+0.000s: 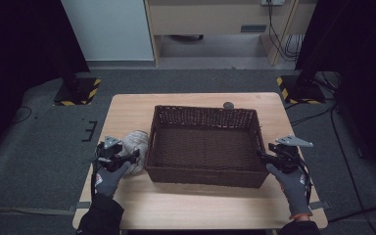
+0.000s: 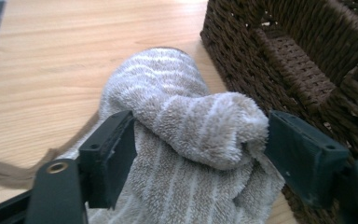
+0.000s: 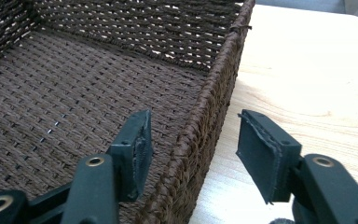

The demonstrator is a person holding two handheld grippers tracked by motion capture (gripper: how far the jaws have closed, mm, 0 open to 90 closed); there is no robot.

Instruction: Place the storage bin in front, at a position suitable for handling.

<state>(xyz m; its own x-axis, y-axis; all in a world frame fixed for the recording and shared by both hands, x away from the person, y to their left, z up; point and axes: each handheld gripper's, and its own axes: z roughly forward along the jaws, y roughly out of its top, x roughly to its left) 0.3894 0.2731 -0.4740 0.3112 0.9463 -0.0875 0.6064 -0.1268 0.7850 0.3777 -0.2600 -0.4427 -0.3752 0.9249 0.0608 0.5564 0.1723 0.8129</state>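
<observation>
Beside the wicker basket (image 1: 206,146) lies a striped towel (image 1: 136,144).

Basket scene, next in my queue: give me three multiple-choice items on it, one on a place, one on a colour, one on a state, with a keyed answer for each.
1. Where does the towel lie?
A. inside the basket
B. on the table beside the basket's left wall
C. on the floor

2. What colour is the basket?
A. dark brown
B. white
C. red

3. How does the right gripper stand at the basket's wall?
A. shut on the wall
B. open, a jaw on each side of the wall
C. open above the towel

Answers:
1 B, the high view shows the towel on the table against the basket's left side.
2 A, the weave is dark brown.
3 B, the right gripper view shows gaps between both pads and the wall.
</observation>
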